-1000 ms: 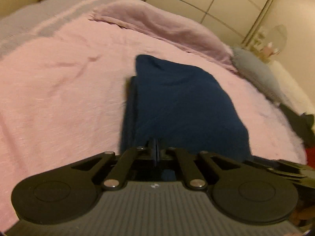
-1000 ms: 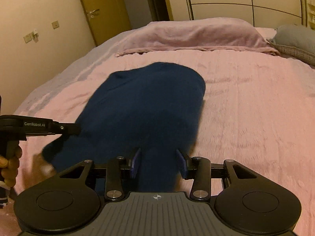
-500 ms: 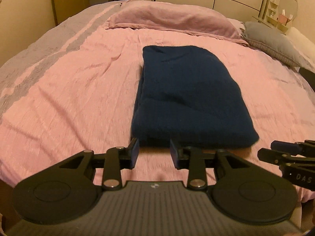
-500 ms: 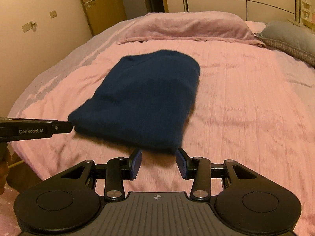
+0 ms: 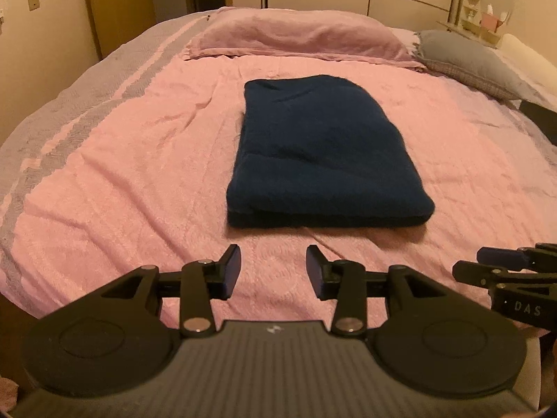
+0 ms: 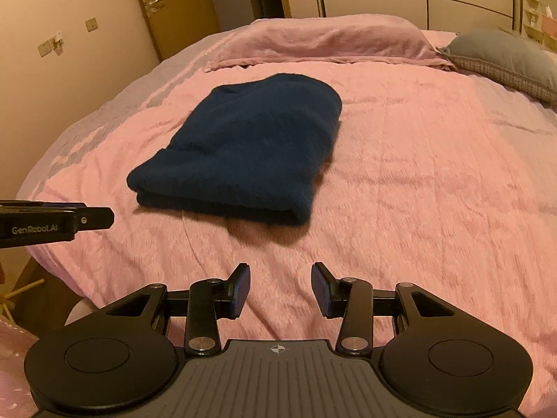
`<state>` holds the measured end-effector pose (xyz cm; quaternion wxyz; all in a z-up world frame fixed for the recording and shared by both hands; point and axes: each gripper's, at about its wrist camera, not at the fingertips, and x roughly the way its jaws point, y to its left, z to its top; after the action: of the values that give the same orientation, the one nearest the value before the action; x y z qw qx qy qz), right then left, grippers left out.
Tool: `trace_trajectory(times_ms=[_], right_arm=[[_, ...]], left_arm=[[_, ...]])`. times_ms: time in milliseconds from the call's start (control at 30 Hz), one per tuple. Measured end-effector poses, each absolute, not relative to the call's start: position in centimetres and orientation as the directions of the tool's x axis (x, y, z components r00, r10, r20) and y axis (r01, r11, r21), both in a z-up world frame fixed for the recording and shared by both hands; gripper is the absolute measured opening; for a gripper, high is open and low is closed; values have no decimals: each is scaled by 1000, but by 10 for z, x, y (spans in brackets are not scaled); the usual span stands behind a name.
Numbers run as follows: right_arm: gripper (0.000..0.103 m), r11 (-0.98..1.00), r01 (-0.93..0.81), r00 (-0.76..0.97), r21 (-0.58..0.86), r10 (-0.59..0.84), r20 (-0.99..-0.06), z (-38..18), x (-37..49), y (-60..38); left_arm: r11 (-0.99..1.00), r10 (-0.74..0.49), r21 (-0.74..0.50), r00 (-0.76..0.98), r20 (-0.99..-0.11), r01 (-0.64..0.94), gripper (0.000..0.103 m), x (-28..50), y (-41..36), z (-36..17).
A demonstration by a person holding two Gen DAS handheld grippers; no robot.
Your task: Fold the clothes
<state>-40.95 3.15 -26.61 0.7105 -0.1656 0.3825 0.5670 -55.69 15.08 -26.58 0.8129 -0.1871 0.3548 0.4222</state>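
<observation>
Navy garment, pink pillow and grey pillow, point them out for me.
Navy garment (image 5: 323, 146), left wrist view, top layer's middle.
Pink pillow (image 5: 299, 35), left wrist view, middle.
Grey pillow (image 6: 504, 55), right wrist view, upper face.

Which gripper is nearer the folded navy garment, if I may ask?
Left, slightly: the left gripper, jaws opening and empty, sits just before the navy garment; the right gripper hangs farther back.

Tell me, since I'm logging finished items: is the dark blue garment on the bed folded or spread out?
Folded. The dark blue garment lies as a compact rectangle on the pink bedspread, with stacked layers showing along its near edge.
</observation>
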Motion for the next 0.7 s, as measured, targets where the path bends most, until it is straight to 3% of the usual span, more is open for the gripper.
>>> trace_trajectory(times_ms=[133,200,267,300,400,700], right_arm=[[43,317,-913,30,258,680,-733,-267,-390,29],[50,336,-880,-8,336,696,-718,-265,-369,30],[78,354,-816,-57,457,738,-672,-263,-344,33],[81,351,-787,-79,508,760,-646,-262,-333,36],[81,342,-691,-141,637,800,-583,-270,-300,57],[82,347,-442,-243,827,842,-483,-332,-228,152]], left_arm=[[552,483,-237,539,-690,-799,46,-586,181,-259],[511,447,-382,618,-647,-770,48,-604,206,-259],[462,441,-470,655,-614,-752,52,-614,239,-262],[442,438,-505,670,-600,-741,56,-617,255,-265],[388,382,-592,708,-594,-706,60,-610,307,-285],[285,159,-738,790,-592,-611,62,-559,419,-367]])
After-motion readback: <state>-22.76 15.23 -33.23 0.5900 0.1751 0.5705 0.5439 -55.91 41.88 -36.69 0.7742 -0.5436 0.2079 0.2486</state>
